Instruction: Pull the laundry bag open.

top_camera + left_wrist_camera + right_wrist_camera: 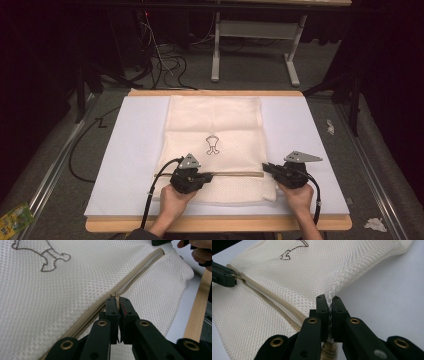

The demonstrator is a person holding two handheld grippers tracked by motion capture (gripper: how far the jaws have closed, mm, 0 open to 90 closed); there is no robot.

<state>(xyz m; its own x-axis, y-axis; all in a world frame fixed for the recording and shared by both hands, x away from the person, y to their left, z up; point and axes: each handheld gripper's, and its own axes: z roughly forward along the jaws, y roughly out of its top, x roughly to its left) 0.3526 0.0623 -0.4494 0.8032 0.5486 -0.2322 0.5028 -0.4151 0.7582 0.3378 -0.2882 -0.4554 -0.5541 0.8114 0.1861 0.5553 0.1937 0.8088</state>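
While pinching zipper pull [115, 295], left gripper [117, 301] — right gripper [329, 302] clamps mesh bag [294, 287].

Cream mesh laundry bag [215, 125] with a fine honeycomb weave, a dark brown outline drawing [212, 145] at its centre and a tan zip [130, 280]. White sheet [135, 145] over a pale wood bench [215, 223]. Both claws, left [117, 301] and right [328, 301], are black with brass rivets.
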